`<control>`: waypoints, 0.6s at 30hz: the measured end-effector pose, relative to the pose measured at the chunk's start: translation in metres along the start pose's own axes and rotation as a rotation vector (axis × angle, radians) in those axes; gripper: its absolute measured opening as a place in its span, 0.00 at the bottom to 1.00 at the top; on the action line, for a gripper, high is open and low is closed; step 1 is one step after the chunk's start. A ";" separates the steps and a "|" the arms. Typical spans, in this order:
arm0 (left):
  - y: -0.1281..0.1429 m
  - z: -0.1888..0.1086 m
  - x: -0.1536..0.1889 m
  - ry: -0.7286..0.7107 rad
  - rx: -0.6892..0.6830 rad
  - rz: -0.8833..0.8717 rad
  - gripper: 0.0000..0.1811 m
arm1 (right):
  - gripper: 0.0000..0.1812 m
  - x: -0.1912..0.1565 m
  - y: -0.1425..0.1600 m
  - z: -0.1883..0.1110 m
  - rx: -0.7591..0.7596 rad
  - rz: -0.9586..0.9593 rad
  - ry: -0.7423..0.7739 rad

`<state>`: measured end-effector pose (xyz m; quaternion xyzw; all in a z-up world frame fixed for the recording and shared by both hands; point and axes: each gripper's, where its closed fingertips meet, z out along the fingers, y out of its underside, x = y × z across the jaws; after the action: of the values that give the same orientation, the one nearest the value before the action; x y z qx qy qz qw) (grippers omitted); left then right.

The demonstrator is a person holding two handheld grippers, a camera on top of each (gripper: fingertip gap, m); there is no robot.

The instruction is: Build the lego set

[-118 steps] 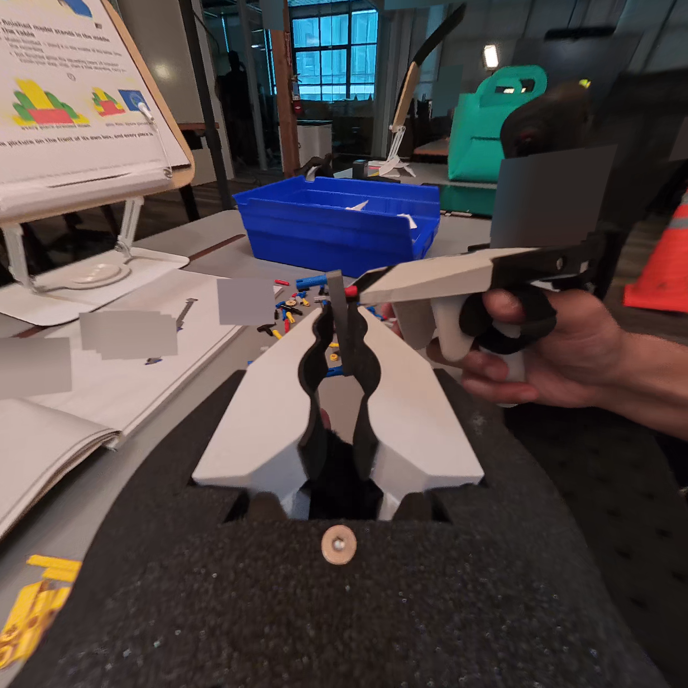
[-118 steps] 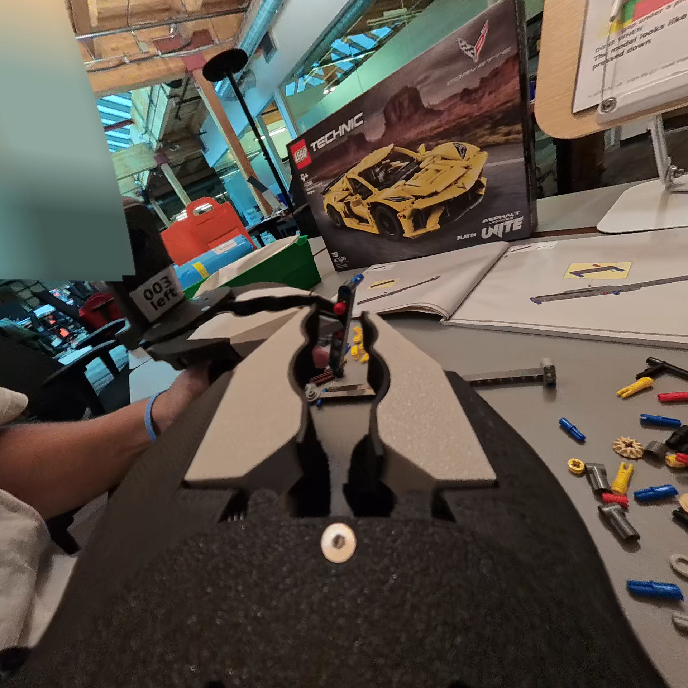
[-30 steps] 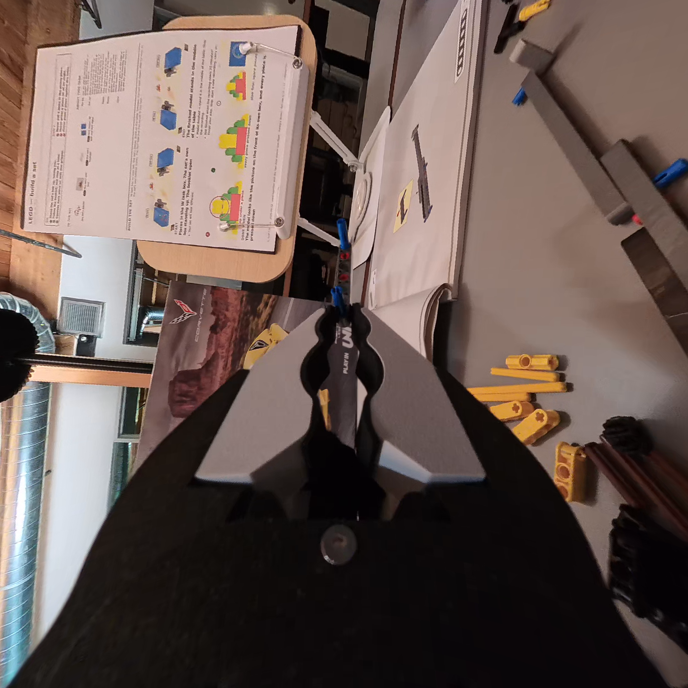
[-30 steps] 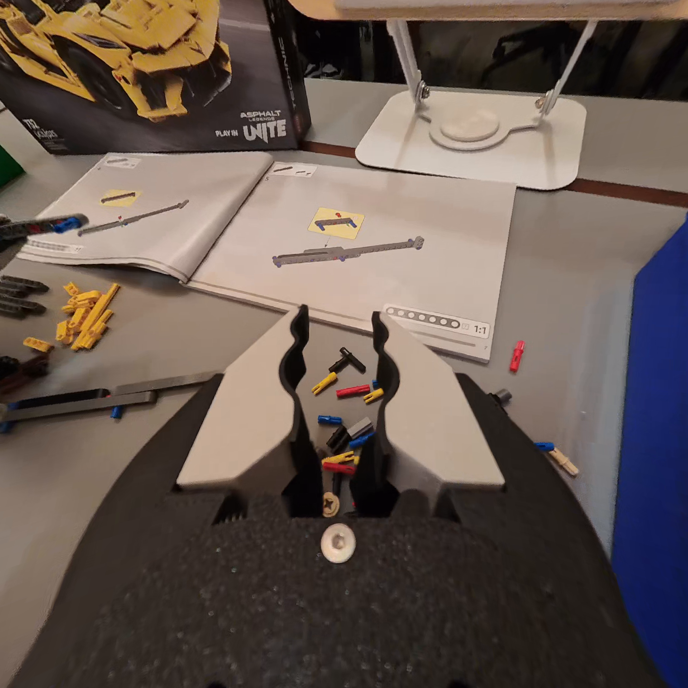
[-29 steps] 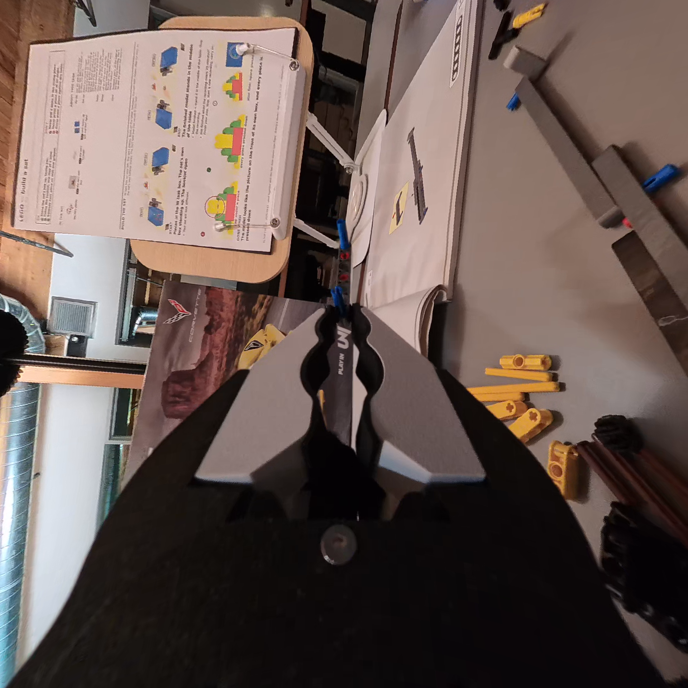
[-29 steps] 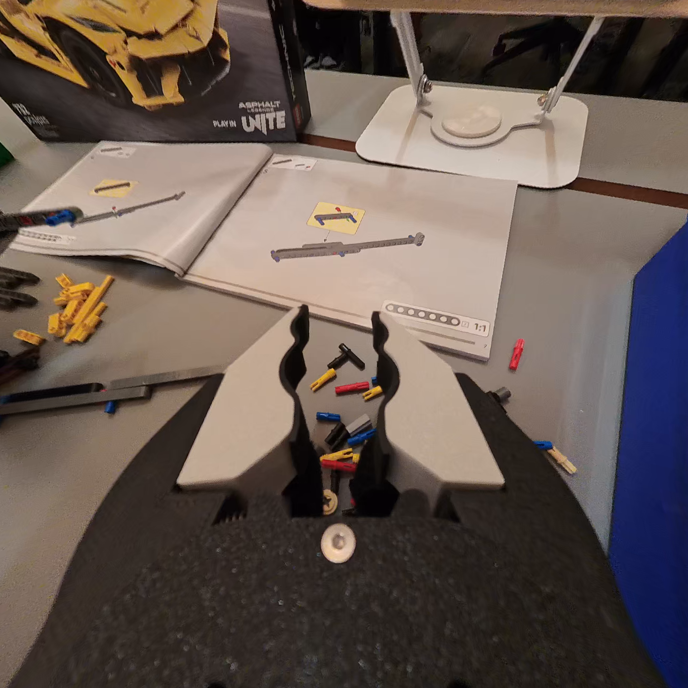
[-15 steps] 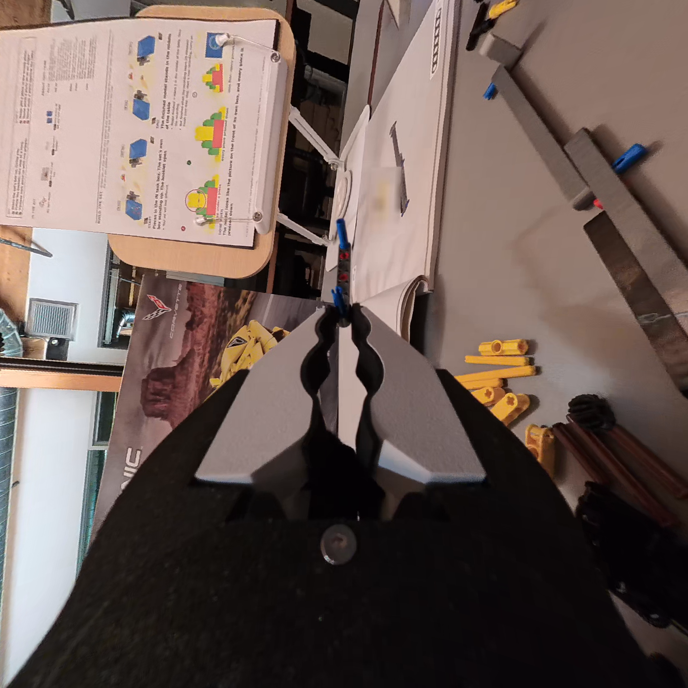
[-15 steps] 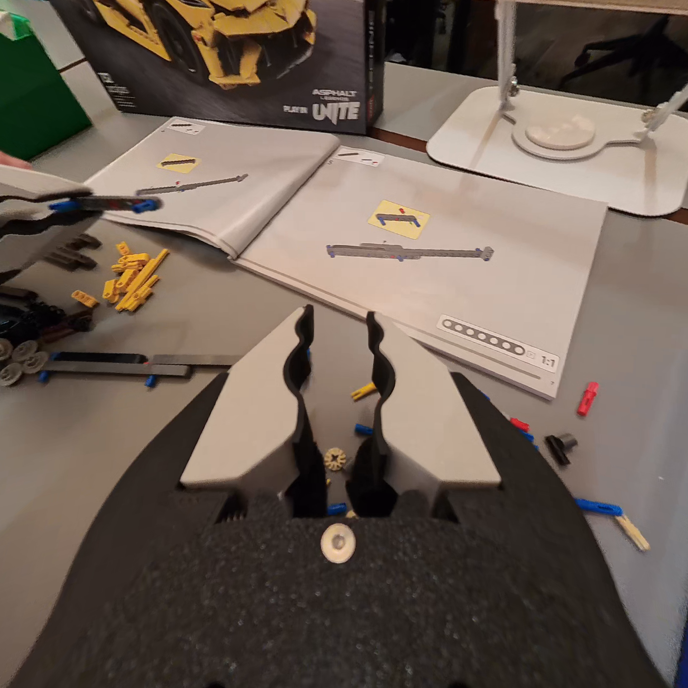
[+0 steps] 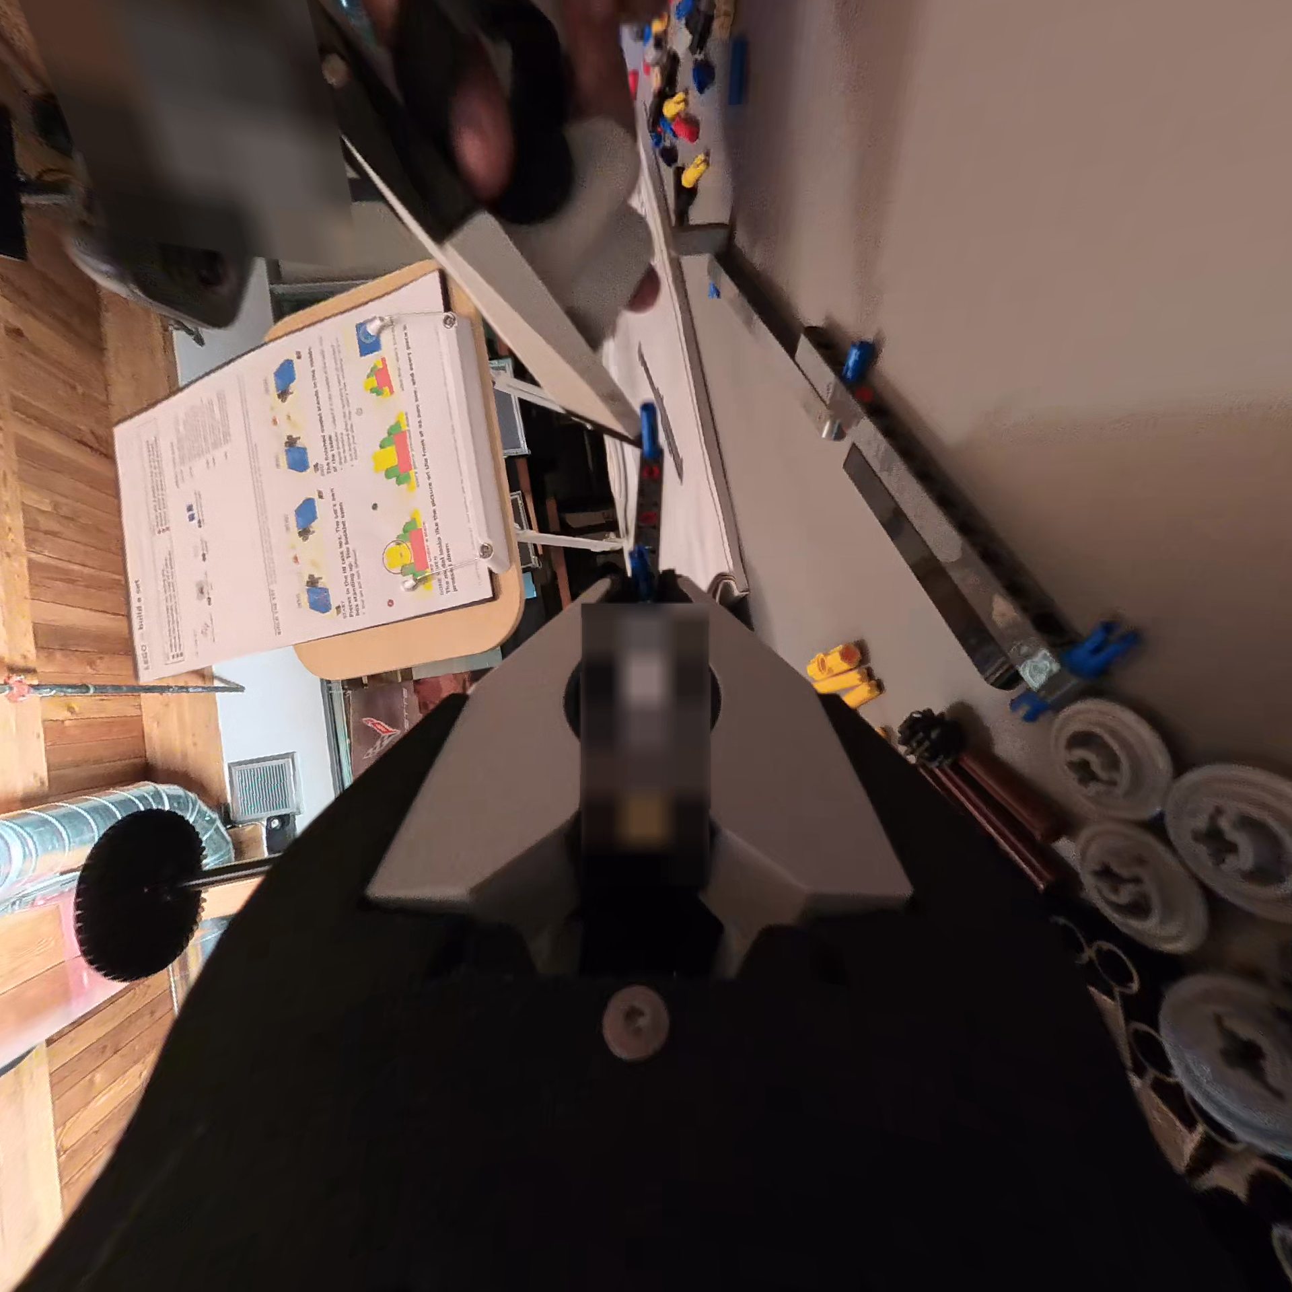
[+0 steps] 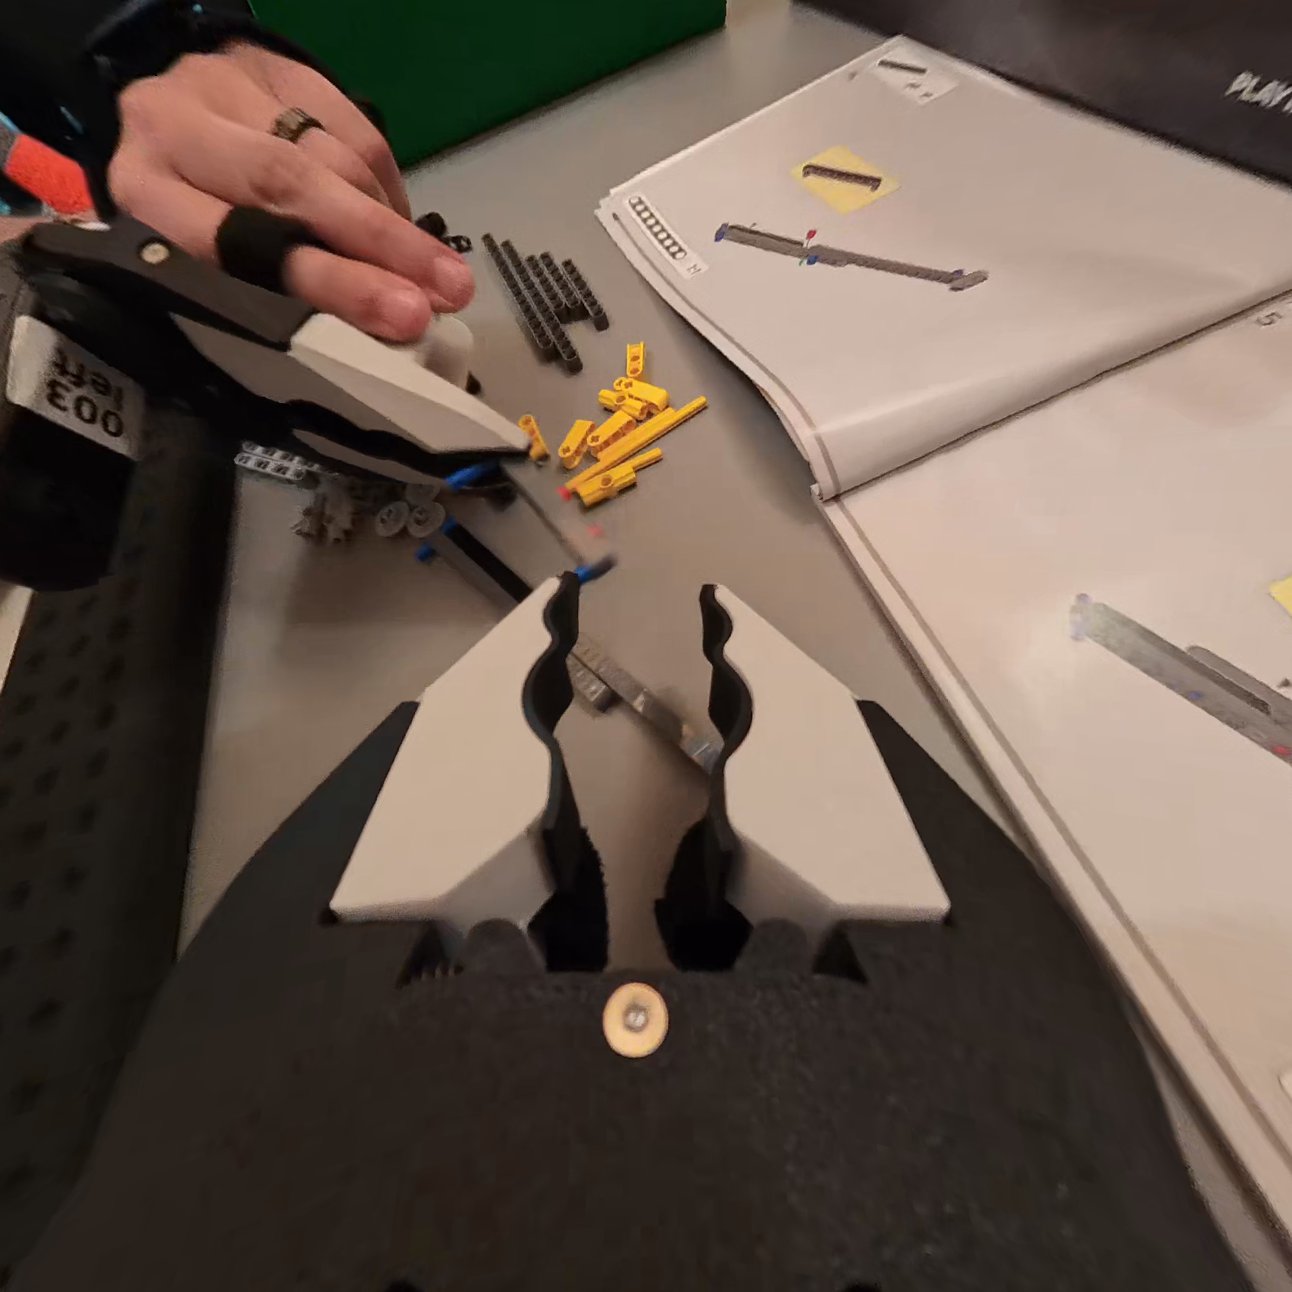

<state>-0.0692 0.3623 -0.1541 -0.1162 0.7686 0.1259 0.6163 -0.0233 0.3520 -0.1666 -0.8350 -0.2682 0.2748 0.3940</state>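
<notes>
Lego beam (image 9: 647, 510), dark and thin with blue pins at both ends and red ones between, sticks straight out from the left gripper (image 9: 640, 591), whose fingers are pinched on its near end; held by one end like this, its free end is offered to the other tool. The right gripper (image 10: 636, 594) hangs spread and empty, its left fingertip just beside the beam's far blue pin (image 10: 594, 568), likely lining up to take or press that end. Beneath both lies a long grey assembly (image 10: 629, 688) on the table (image 10: 734, 503). Beyond the left gripper's tips sit yellow connectors (image 10: 619, 437); right of the right gripper, the open instruction booklet (image 10: 1014, 391).
</notes>
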 end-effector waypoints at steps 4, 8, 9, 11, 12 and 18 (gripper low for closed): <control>0.004 0.000 -0.001 -0.030 -0.018 -0.011 0.03 | 0.19 -0.009 -0.008 -0.001 0.080 0.056 -0.082; 0.004 0.003 -0.003 -0.027 -0.029 -0.049 0.03 | 0.19 -0.013 -0.009 -0.008 0.128 -0.044 0.012; 0.002 0.004 -0.004 -0.021 -0.021 -0.059 0.03 | 0.19 -0.012 -0.007 -0.008 0.122 -0.061 0.040; -0.001 0.005 -0.003 -0.014 -0.010 -0.070 0.03 | 0.19 -0.010 -0.002 -0.007 0.101 -0.072 0.086; -0.002 0.005 -0.002 -0.012 -0.008 -0.065 0.03 | 0.18 -0.010 0.000 -0.006 0.096 -0.065 0.088; -0.003 0.005 0.000 -0.011 -0.005 -0.064 0.03 | 0.16 -0.012 0.003 -0.003 0.097 -0.012 0.033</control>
<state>-0.0635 0.3608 -0.1554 -0.1416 0.7606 0.1086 0.6242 -0.0294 0.3409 -0.1641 -0.8178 -0.2528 0.2712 0.4401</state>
